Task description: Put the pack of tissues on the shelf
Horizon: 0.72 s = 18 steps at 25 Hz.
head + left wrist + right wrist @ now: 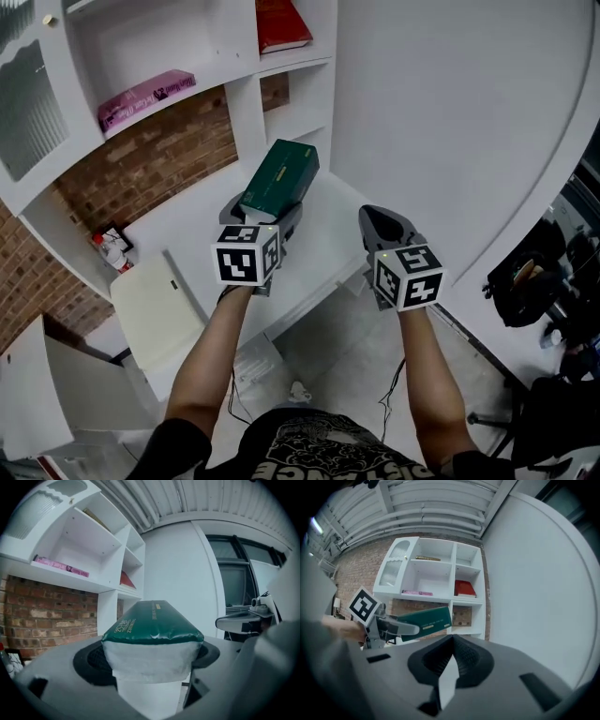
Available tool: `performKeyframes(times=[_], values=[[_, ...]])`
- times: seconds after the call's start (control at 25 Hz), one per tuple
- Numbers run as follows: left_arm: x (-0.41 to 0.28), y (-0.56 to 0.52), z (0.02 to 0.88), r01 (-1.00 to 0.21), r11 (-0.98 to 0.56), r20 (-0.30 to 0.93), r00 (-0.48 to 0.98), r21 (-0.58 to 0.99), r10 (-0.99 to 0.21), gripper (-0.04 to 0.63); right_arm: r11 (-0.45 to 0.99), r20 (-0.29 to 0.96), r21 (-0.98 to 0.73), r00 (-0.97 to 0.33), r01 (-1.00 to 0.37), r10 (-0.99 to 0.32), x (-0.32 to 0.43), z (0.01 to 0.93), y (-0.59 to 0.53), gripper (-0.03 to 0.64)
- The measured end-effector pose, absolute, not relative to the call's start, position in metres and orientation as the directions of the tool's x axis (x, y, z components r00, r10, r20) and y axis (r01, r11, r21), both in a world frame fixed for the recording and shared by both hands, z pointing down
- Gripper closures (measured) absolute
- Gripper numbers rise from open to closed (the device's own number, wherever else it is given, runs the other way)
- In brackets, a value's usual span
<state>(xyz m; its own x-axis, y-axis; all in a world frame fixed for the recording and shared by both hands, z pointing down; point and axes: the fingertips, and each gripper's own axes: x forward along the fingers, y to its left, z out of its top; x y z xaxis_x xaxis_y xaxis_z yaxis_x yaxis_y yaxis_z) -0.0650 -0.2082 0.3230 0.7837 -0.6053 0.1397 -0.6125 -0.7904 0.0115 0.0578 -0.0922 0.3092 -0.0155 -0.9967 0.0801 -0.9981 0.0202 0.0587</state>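
Status: pick-up done, placement not done.

- Left tongs [265,214]: closed on the short end of the pack of tissues [279,180], a green wrapper with white tissue showing at the near end. In the left gripper view the pack fills the gap between the jaws, and its long axis points away towards the shelf [246,112].
- Pack is held in the air, clear of the white table [187,230], below and in front of the shelf openings. It touches no board.
- Right tongs [382,223]: jaws together, nothing between them, held beside the left and apart from the pack.
- Shelf: a pink item [145,97] lies in the wide compartment and a red book [281,26] in the narrower one beside it. Bare board shows beside the pink item.

Remaining, by my judgement: raise the pack to a free compartment, set it flat, then open the left tongs.
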Motion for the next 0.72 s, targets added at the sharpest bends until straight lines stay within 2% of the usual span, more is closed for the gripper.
performKeyframes(times=[0.28, 0.72], values=[[-0.051, -0.275, 0.325, -0.579, -0.816, 0.152, 0.807, 0.004, -0.571, 0.144, 0.016, 0.106, 0.086, -0.007, -0.996, -0.994, 0.057, 0.311, -0.167, 0.613], [-0.038, -0.328, 0.333, -0.559, -0.829, 0.152, 0.822, 0.027, -0.549, 0.144, 0.006, 0.128, 0.09, 0.005, -0.996, -0.992, 0.062, 0.316, -0.224, 0.612]])
